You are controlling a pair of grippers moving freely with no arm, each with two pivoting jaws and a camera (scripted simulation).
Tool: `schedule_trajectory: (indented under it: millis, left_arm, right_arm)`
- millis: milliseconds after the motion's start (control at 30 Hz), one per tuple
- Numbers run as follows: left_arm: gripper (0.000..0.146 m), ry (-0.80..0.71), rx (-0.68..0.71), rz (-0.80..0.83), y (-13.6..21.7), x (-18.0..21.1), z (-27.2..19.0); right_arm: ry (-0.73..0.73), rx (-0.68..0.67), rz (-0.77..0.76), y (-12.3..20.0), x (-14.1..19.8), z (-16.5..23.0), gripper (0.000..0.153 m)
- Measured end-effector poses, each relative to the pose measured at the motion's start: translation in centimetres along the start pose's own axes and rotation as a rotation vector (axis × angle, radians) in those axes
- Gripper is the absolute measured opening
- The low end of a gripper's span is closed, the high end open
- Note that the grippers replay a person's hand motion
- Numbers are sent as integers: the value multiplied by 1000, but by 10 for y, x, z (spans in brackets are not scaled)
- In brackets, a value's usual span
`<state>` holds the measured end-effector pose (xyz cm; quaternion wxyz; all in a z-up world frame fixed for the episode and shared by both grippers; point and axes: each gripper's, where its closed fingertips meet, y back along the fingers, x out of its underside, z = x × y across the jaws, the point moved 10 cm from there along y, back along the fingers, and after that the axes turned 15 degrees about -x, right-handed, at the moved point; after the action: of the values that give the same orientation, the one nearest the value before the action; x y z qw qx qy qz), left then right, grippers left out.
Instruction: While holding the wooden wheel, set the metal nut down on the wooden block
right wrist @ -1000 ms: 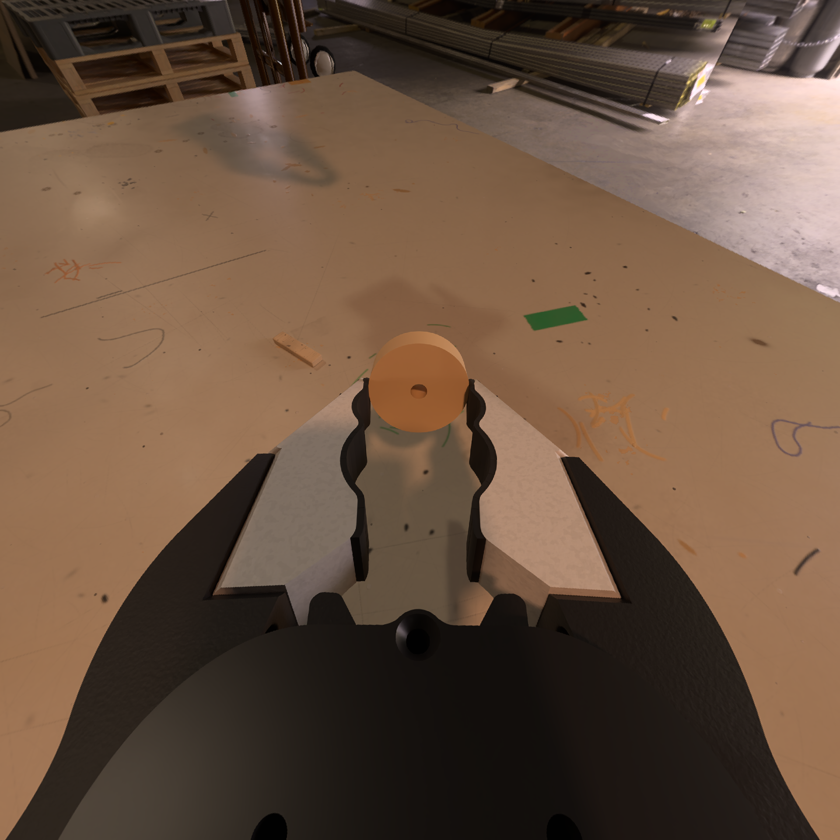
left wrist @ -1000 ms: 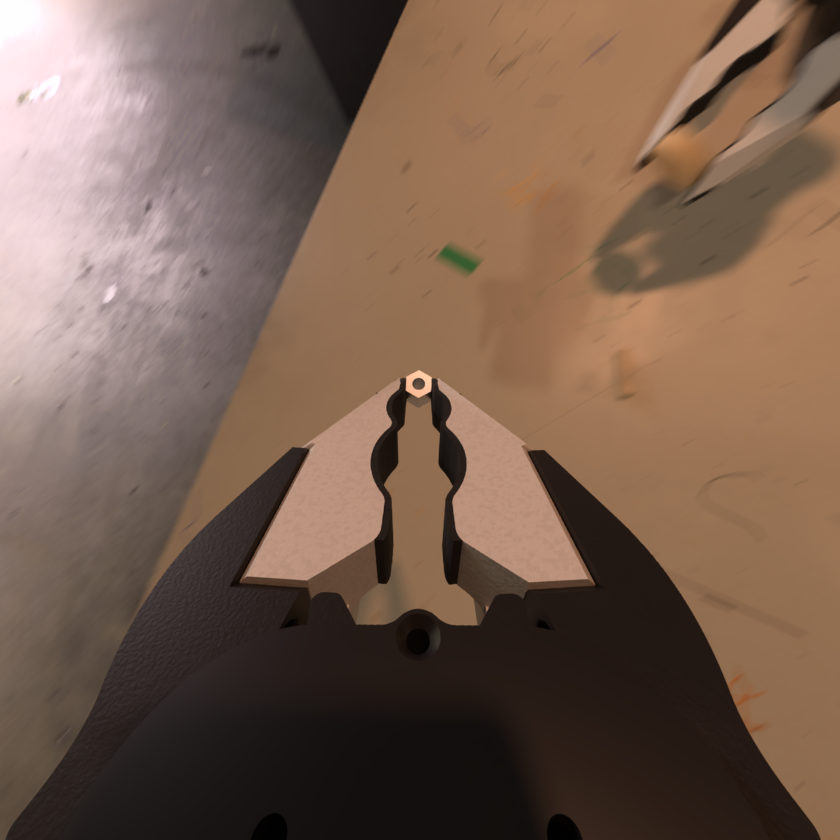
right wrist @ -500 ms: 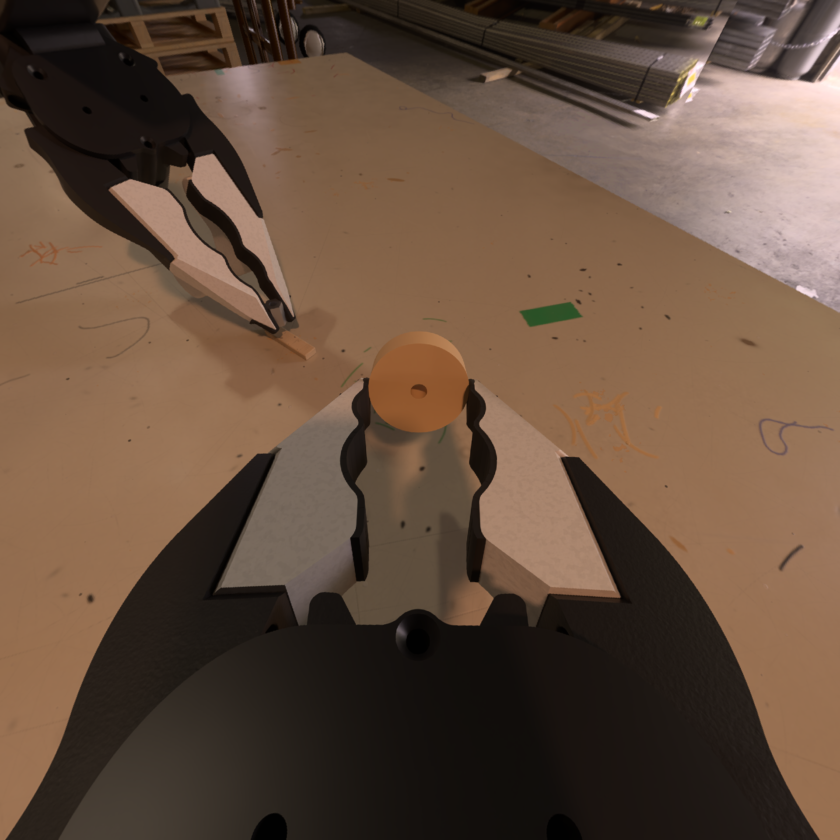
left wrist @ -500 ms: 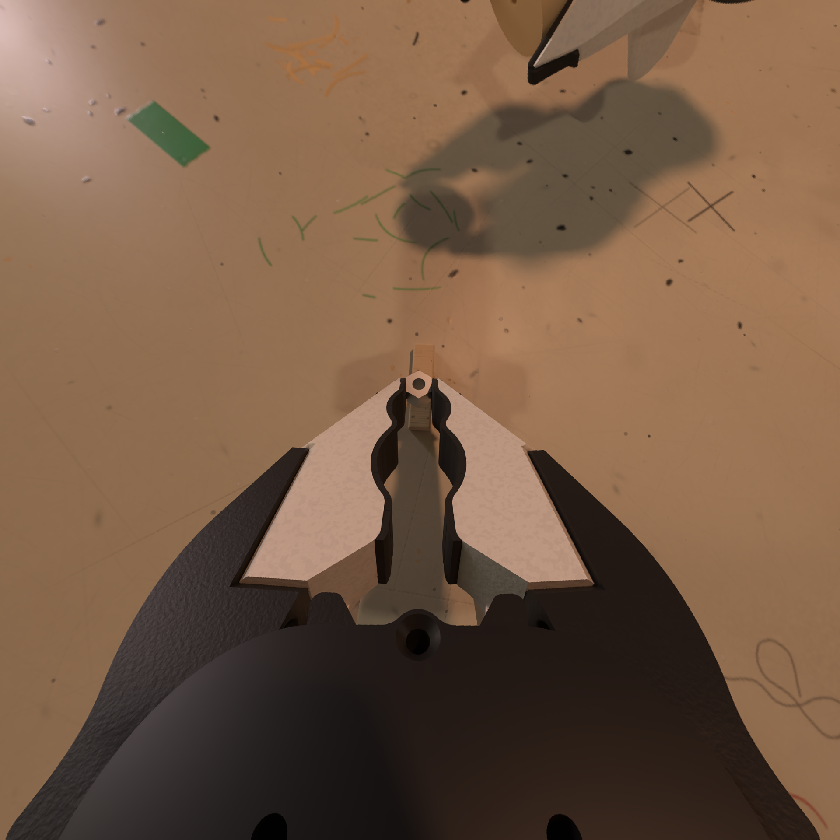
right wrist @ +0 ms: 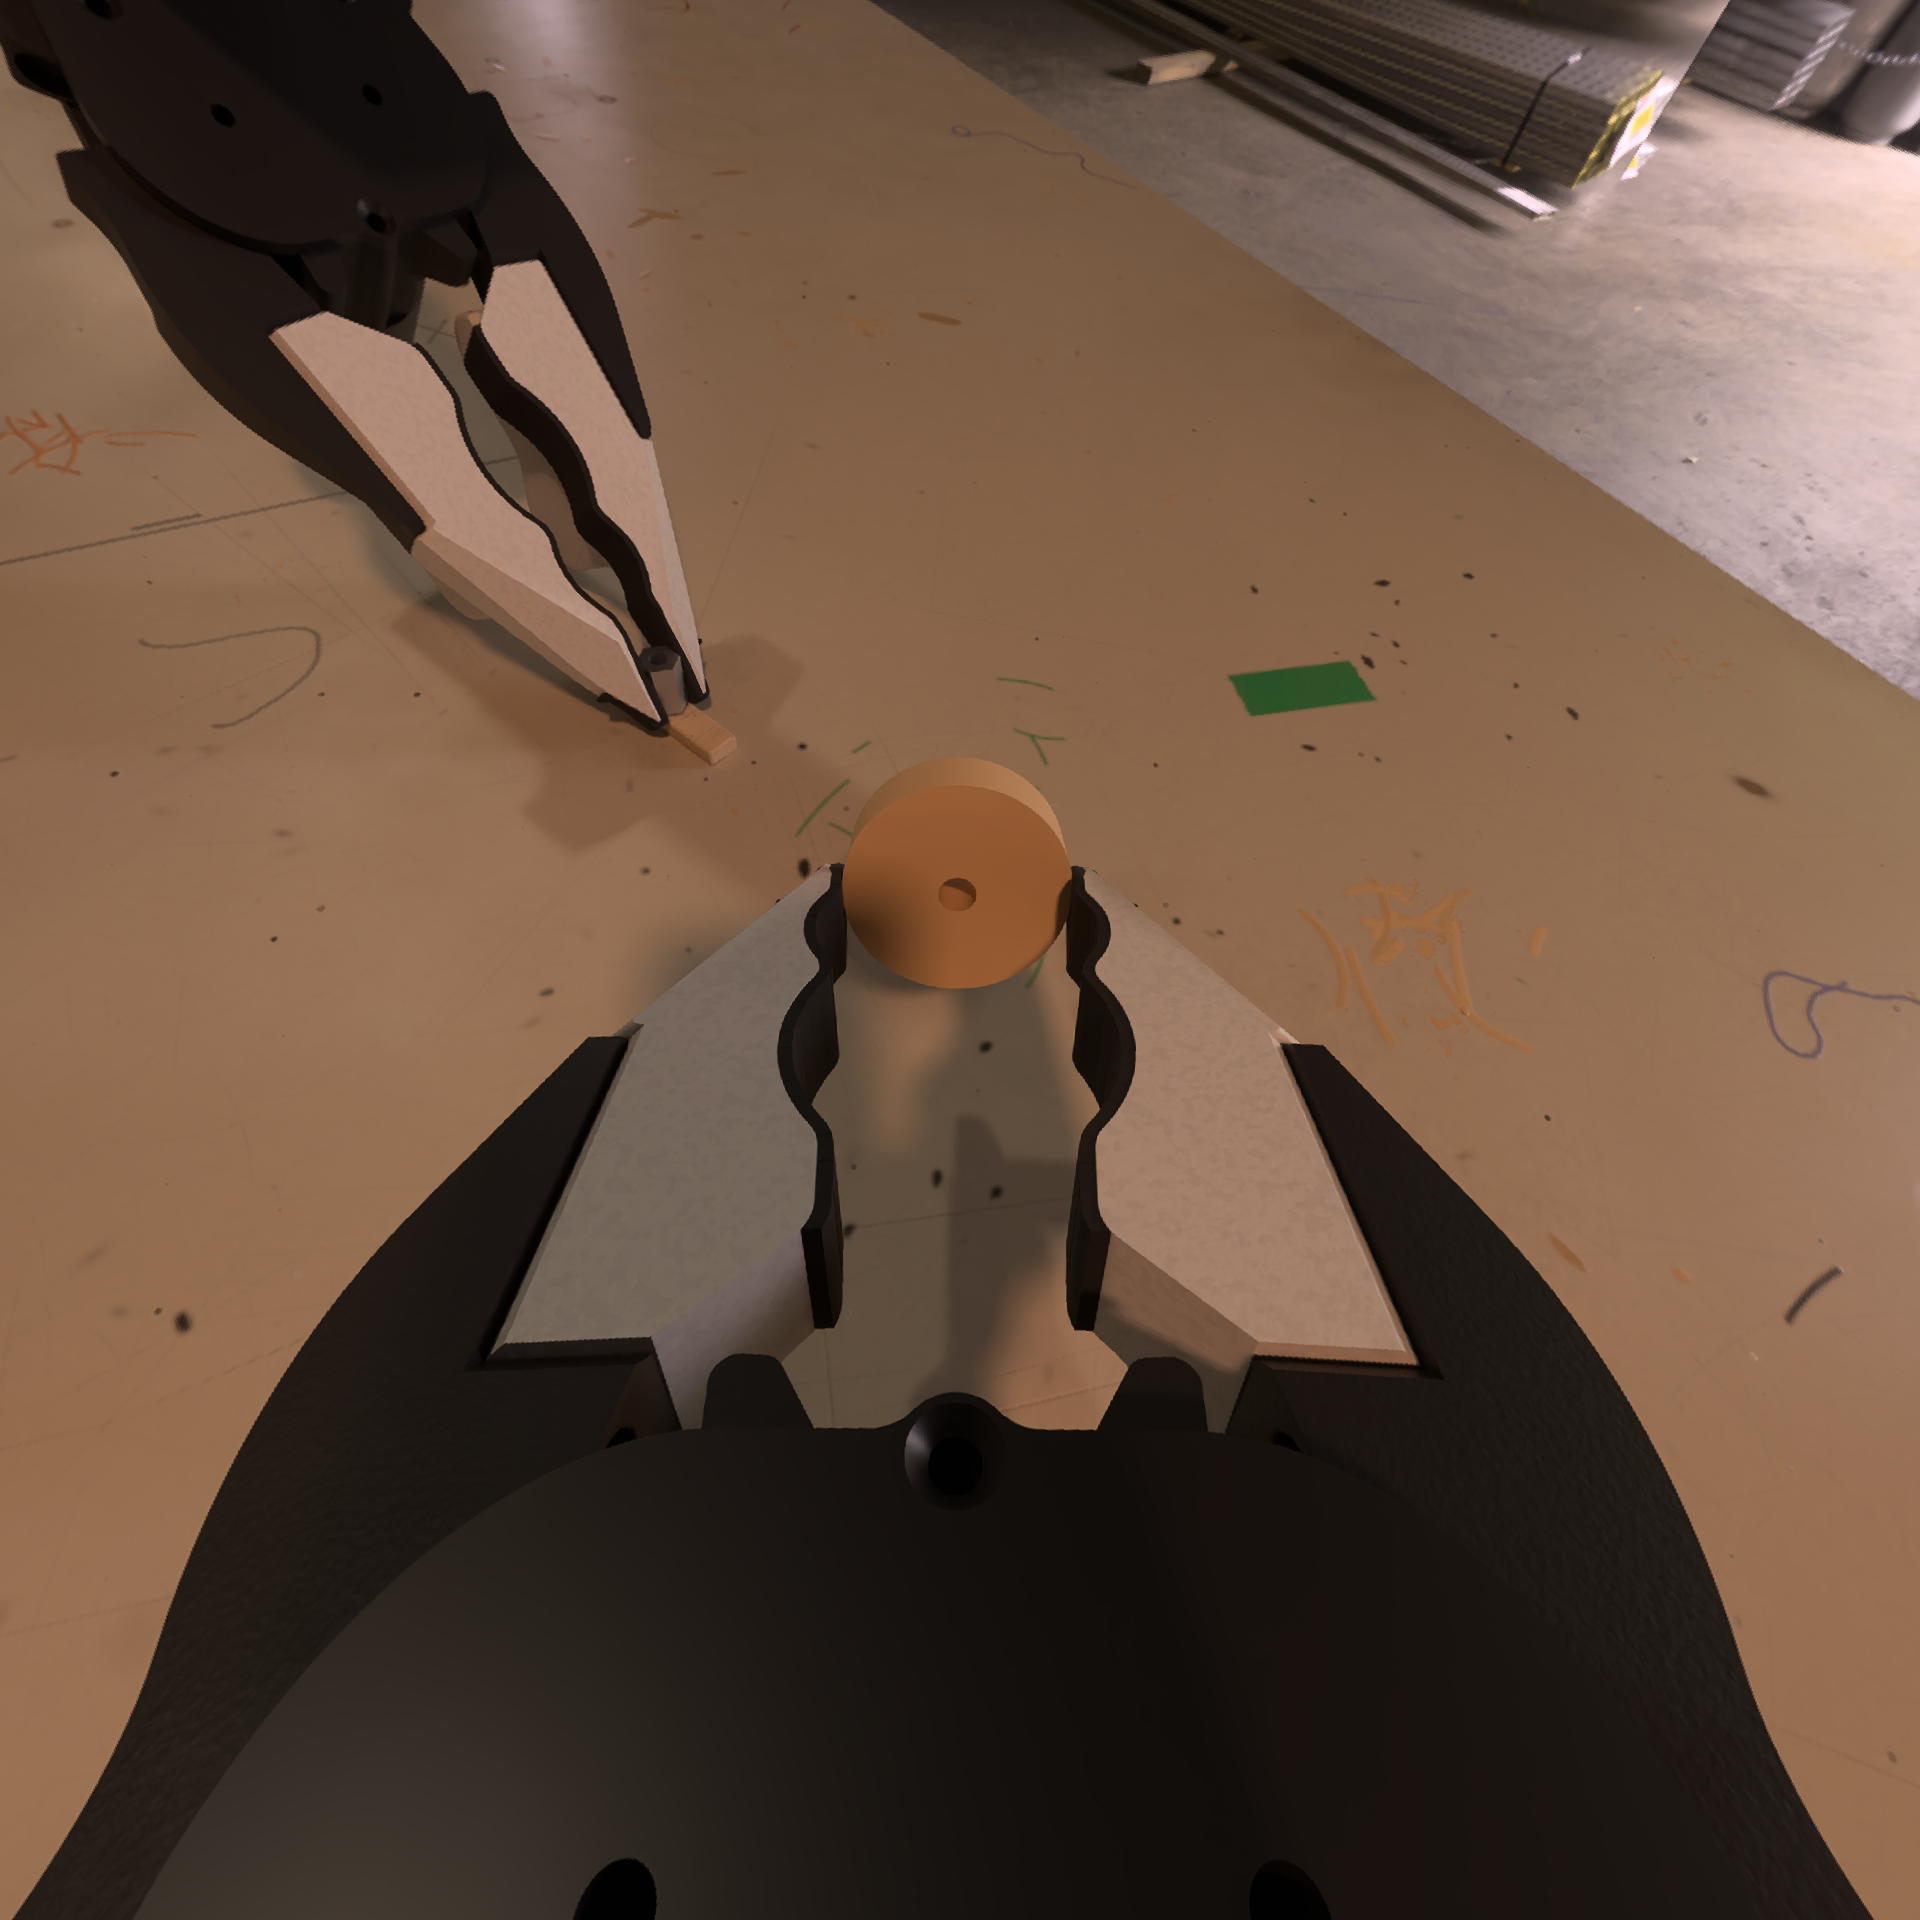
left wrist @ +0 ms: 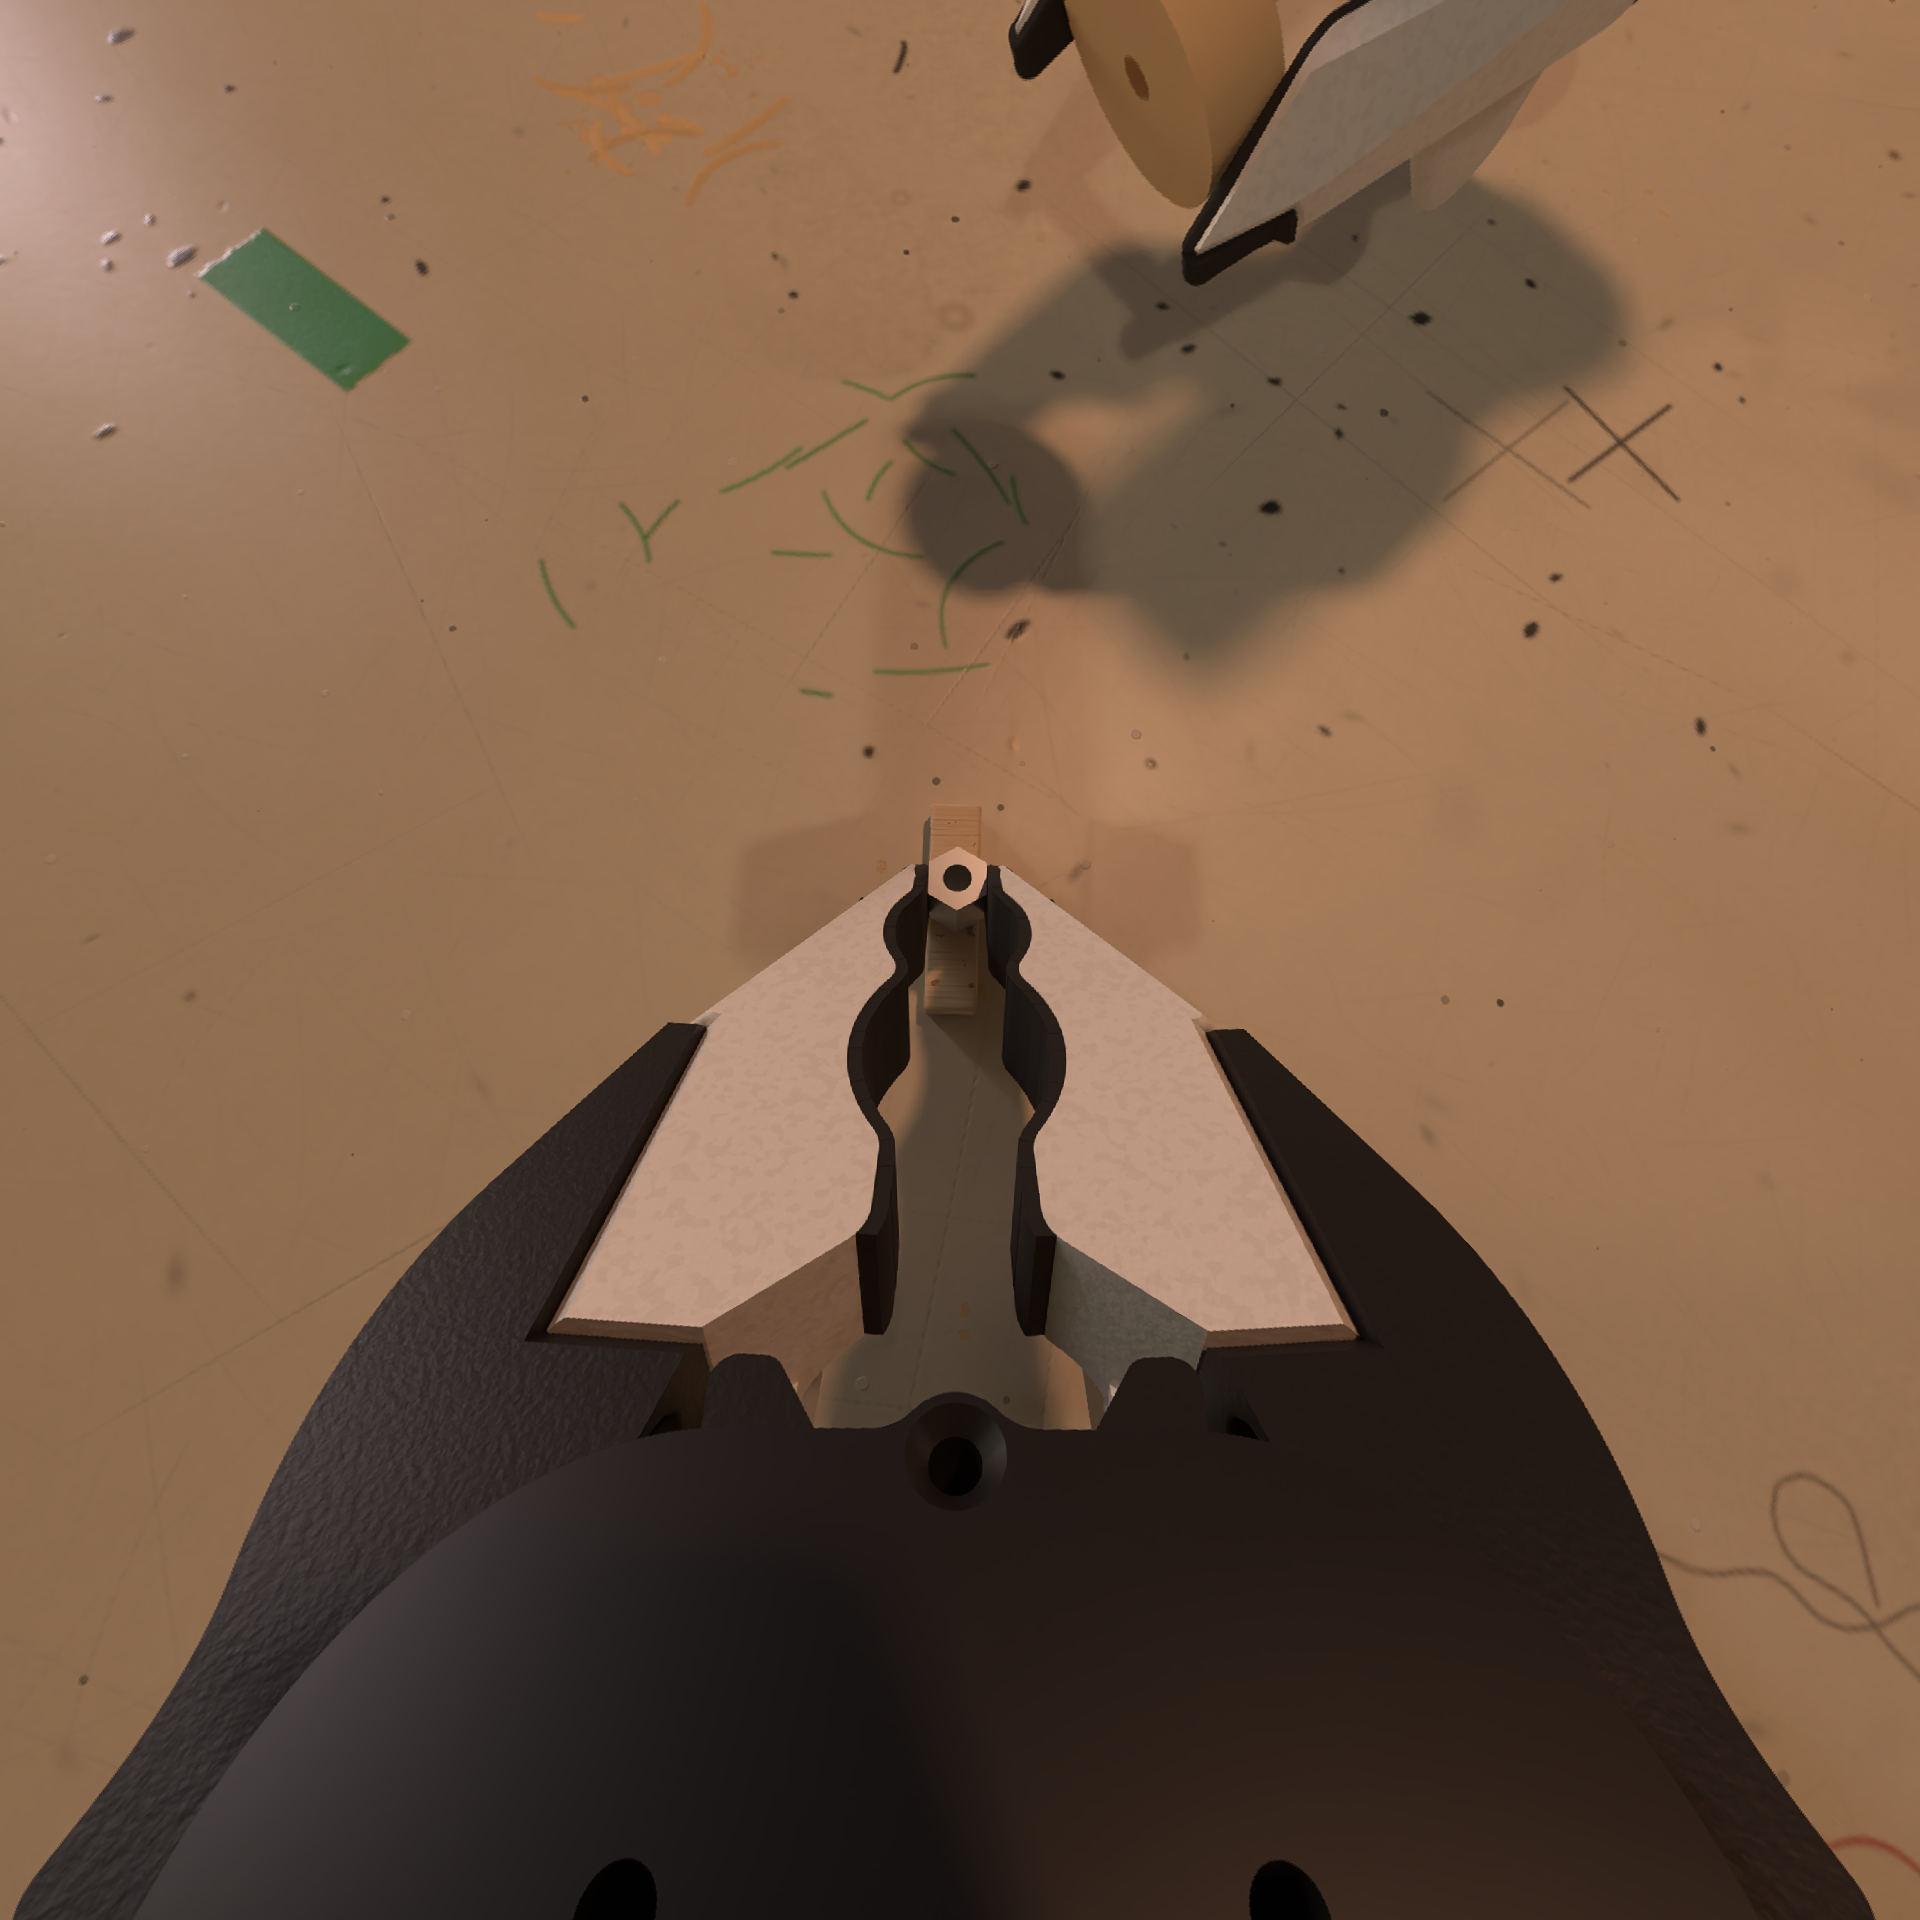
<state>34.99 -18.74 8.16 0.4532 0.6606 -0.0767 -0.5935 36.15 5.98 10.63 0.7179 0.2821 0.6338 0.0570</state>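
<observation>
My left gripper [left wrist: 956,881] is shut on a small hexagonal metal nut [left wrist: 956,878] at its fingertips. The nut is right over a small flat wooden block [left wrist: 954,831] lying on the table; whether they touch I cannot tell. The right wrist view shows the same: left gripper [right wrist: 665,691], nut [right wrist: 661,673], block [right wrist: 707,738]. My right gripper [right wrist: 956,894] is shut on a round wooden wheel [right wrist: 954,888] with a centre hole, held above the table. The wheel [left wrist: 1164,83] also shows at the top of the left wrist view.
The tan table [right wrist: 1039,468] bears a strip of green tape [right wrist: 1299,688], also in the left wrist view [left wrist: 303,309], plus pen scribbles and dark specks. The table's right edge drops to a concrete floor [right wrist: 1662,312] with stacked metal sheets behind.
My left gripper swung in over the table and came down onto the wooden block with the nut held. The right gripper stayed nearly still with the wheel.
</observation>
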Motion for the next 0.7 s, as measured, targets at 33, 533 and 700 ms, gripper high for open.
schedule_trajectory:
  millis: [33, 533, 700]
  left_arm:
    - [10, -3, -2, -6, 0, 0, 0]
    - [23, 53, -24, -180, 19, -1, 3]
    - [24, 46, -20, -178, 17, 0, 3]
  right_arm:
    - [1, 1, 5, 0, 0, 0, 42]
    - [10, 7, 34, -3, 1, 1, 42]
    - [12, 7, 43, -4, 2, 2, 42]
